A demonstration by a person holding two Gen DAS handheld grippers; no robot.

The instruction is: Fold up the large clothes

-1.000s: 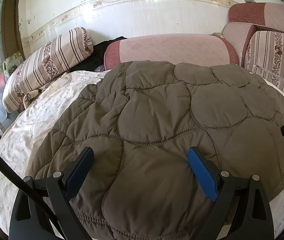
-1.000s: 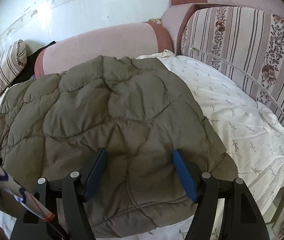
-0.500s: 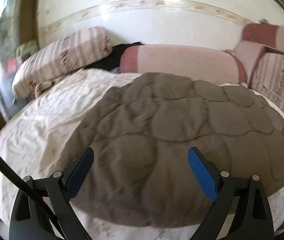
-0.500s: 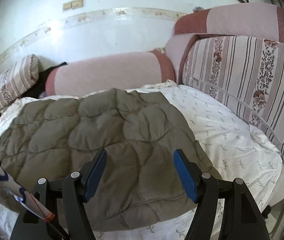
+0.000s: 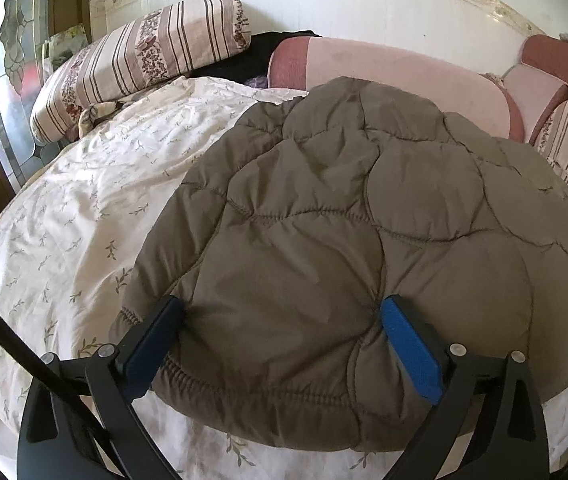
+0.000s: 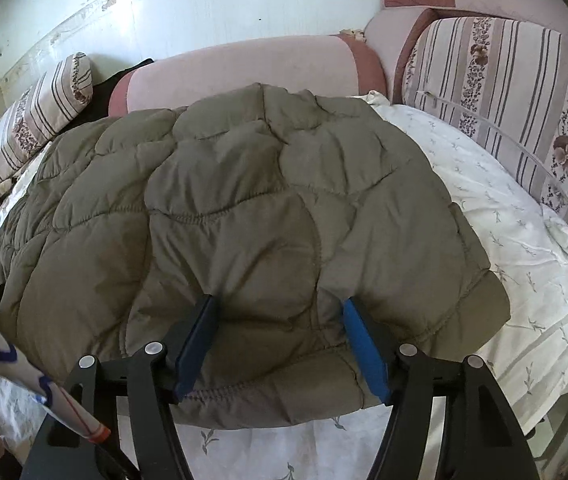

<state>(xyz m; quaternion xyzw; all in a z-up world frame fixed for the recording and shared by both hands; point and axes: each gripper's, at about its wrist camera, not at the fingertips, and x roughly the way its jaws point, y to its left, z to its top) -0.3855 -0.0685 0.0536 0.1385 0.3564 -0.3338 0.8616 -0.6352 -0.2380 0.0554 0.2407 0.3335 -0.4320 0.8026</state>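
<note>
Over the quilted jacket (image 5: 344,240) near hem, my left gripper (image 5: 284,332) has just widened, unclamped; my right gripper (image 6: 280,340) straddles its padding, closing.

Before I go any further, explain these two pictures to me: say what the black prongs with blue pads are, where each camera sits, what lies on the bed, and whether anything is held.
There is no robot here. A person holds a hand-held two-finger gripper in each hand, and each one carries a wide-angle camera that looks out along its fingers. One picture comes from the left gripper, the other from the right gripper.

A puffy olive-brown quilted jacket lies spread on a white flowered bed sheet. Behind it are a pink bolster and a striped cushion.

Both grippers point down at the jacket's near hem, one towards each end. The hem lies between each pair of fingers, but the jaws stand apart and nothing is clamped yet. The left jaws have just been opening wider.
</note>
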